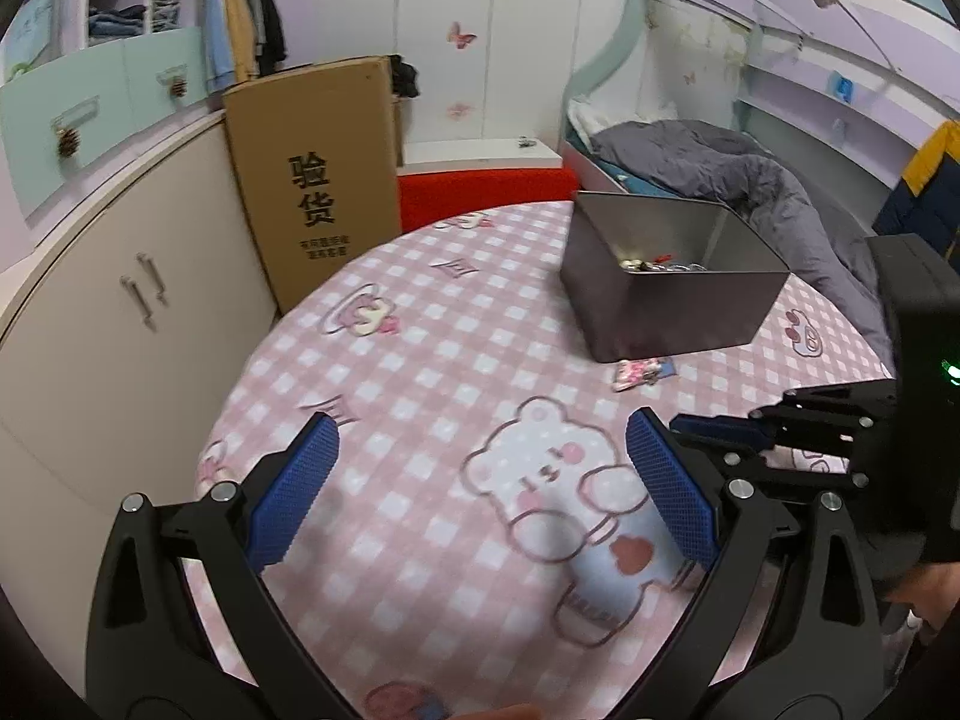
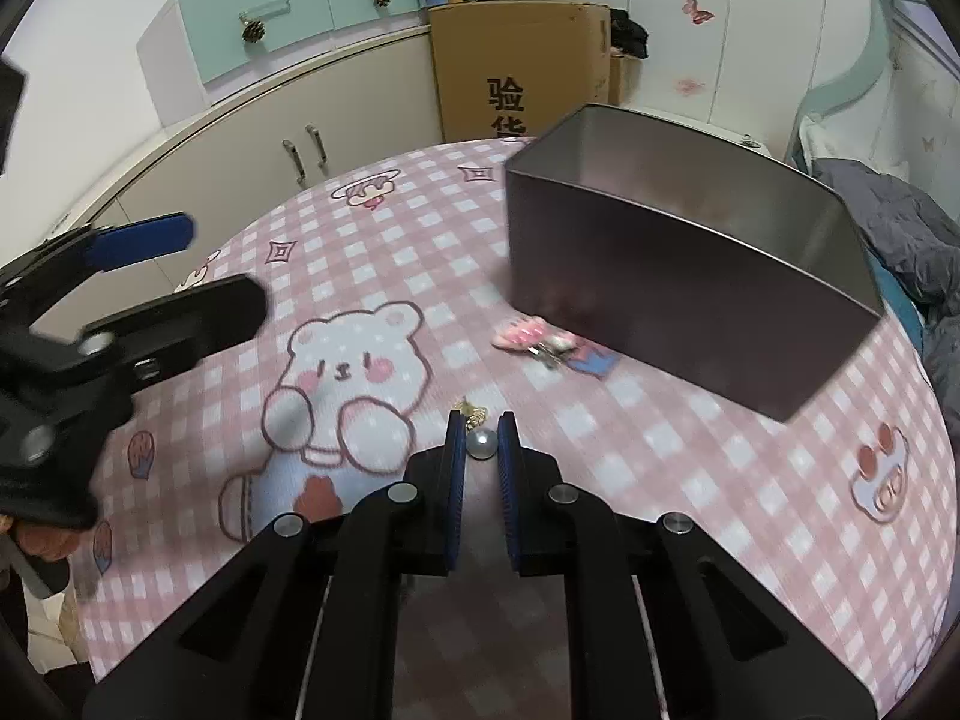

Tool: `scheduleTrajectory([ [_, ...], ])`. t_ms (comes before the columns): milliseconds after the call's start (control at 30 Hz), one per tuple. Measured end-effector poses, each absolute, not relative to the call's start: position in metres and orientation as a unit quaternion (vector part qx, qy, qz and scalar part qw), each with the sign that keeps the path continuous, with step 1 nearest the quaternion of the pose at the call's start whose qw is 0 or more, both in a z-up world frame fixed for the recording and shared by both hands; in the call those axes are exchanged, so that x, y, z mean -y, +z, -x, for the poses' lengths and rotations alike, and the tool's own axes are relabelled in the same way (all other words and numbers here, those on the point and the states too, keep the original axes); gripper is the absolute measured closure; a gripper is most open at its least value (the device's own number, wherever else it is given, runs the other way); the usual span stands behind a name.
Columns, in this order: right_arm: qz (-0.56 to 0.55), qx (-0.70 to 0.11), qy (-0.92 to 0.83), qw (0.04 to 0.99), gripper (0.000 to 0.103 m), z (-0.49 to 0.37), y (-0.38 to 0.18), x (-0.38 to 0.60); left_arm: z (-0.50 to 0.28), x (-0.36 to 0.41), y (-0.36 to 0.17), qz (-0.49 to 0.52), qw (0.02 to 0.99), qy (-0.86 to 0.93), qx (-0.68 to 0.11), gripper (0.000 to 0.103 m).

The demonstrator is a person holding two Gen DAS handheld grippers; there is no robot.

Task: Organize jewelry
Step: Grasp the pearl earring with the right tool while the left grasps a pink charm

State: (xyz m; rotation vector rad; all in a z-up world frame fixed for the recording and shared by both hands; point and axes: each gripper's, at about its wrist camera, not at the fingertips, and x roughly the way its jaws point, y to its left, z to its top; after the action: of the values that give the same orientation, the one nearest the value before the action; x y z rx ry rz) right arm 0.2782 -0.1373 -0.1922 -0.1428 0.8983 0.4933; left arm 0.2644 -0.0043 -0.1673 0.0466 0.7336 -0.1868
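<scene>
right gripper (image 2: pixel 481 429) perhaps around pearl (image 2: pixel 482 443)

Both feeds give me soft, even indoor light with no hard glare. On the right wrist feed my right claw (image 2: pixel 480 429) drops a dim grey shadow on the checked tablecloth (image 2: pixel 690 450) just under it, and the metal tin (image 2: pixel 690 276) is smeared by motion blur, as is the left claw (image 2: pixel 180 270) at the frame's left. The left wrist feed is sharper, though the cloth print near the lens is soft. Fisheye bends the cabinet (image 1: pixel 120 300) edges, and both frames' corners vignette to black.
</scene>
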Motion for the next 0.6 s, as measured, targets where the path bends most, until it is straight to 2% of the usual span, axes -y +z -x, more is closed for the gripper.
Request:
scheduleTrajectory([
  [367,-0.013,-0.429,0.179,0.885,0.094,-0.271,-0.184,0.210,-0.323,0.078,-0.209,-0.065,0.895,-0.127,-0.423,0.010],
  [433,-0.023,-0.427,0.176,0.887,0.093,-0.269,-0.183,0.219,-0.328,0.083,-0.211,-0.060,0.890,-0.136,-0.431,0.029],
  [467,-0.026,-0.427,0.174,0.887,0.093,-0.268,-0.182,0.221,-0.329,0.084,-0.210,-0.060,0.891,-0.137,-0.428,0.036],
  [500,-0.029,-0.425,0.172,0.888,0.093,-0.268,-0.182,0.224,-0.327,0.086,-0.209,-0.062,0.891,-0.147,-0.424,0.054],
  [533,-0.032,-0.424,0.171,0.889,0.093,-0.267,-0.182,0.227,-0.326,0.088,-0.208,-0.064,0.891,-0.154,-0.421,0.068],
  [600,-0.036,-0.423,0.170,0.889,0.093,-0.266,-0.181,0.230,-0.323,0.088,-0.208,-0.059,0.889,-0.169,-0.421,0.080],
])
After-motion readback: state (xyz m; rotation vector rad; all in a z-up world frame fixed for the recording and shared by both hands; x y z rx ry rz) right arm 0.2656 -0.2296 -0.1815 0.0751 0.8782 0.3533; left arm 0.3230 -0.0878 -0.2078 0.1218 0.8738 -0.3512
